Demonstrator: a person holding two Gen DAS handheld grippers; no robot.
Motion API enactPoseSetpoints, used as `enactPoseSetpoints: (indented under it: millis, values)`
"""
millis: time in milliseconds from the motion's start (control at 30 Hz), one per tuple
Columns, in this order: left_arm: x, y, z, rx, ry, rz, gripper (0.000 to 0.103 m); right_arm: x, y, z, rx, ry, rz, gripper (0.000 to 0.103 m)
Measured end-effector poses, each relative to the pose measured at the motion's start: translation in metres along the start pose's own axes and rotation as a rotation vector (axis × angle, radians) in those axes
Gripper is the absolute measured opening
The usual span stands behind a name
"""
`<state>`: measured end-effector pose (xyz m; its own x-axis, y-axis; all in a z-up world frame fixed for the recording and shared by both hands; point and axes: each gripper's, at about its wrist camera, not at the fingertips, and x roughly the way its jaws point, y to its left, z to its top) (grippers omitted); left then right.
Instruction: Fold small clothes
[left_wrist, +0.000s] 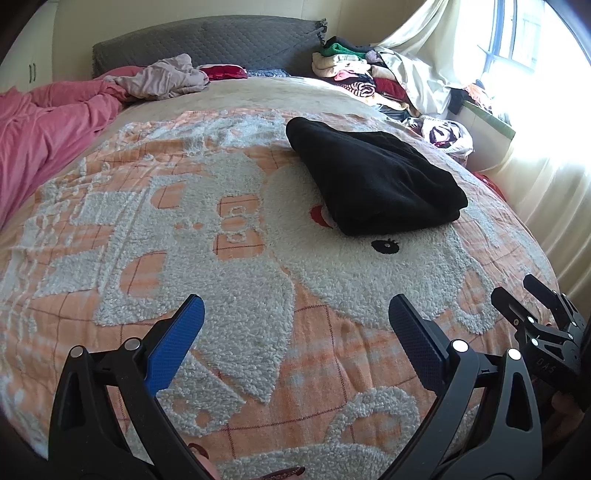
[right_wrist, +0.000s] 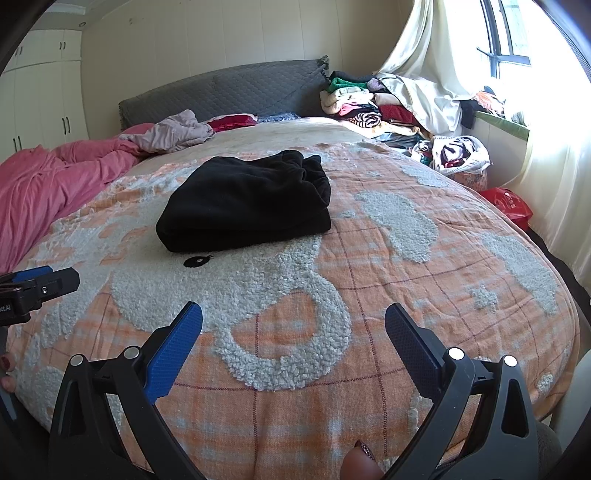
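A black garment (left_wrist: 373, 181) (right_wrist: 247, 203) lies folded into a thick rectangle on the orange and white fleece blanket (left_wrist: 207, 266) (right_wrist: 369, 266) that covers the bed. My left gripper (left_wrist: 295, 314) hovers open over the near part of the blanket, well short of the garment, with nothing between its blue pads. My right gripper (right_wrist: 293, 321) is open too and empty, near the bed's front edge. In the left wrist view the right gripper (left_wrist: 517, 291) shows at the right edge. The left gripper (right_wrist: 40, 277) shows at the left edge of the right wrist view.
A pink quilt (left_wrist: 48, 122) and a pale crumpled garment (left_wrist: 170, 77) lie at the far left by the grey headboard (left_wrist: 207, 44). A pile of mixed clothes (left_wrist: 354, 70) sits at the far right, with a red bag (right_wrist: 509, 206) and curtains (right_wrist: 546, 177) beside the bed.
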<state>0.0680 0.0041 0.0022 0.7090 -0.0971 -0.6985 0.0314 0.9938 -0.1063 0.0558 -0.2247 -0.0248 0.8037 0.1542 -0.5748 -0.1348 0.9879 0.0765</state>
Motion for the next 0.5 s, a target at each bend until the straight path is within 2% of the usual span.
enactPoseSetpoints:
  millis: [133, 233, 367, 433, 500]
  values:
    - [0.000, 0.000, -0.001, 0.006, 0.004, -0.009, 0.094, -0.001, -0.001, -0.001, 0.000, -0.004, -0.008, 0.099]
    - [0.001, 0.003, -0.002, -0.019, 0.027, -0.054, 0.094, -0.005, -0.005, 0.000, 0.011, -0.011, -0.020, 0.099]
    - [0.000, 0.021, -0.002, -0.059, 0.053, -0.050, 0.094, -0.030, -0.033, 0.015, 0.117, -0.057, -0.047, 0.099]
    - [-0.004, 0.040, -0.001, -0.075, 0.048, -0.022, 0.094, -0.054, -0.062, 0.023, 0.187, -0.100, -0.117, 0.099]
    - [-0.011, 0.074, 0.004, -0.108, 0.026, 0.051, 0.094, -0.076, -0.098, 0.026, 0.244, -0.121, -0.238, 0.099]
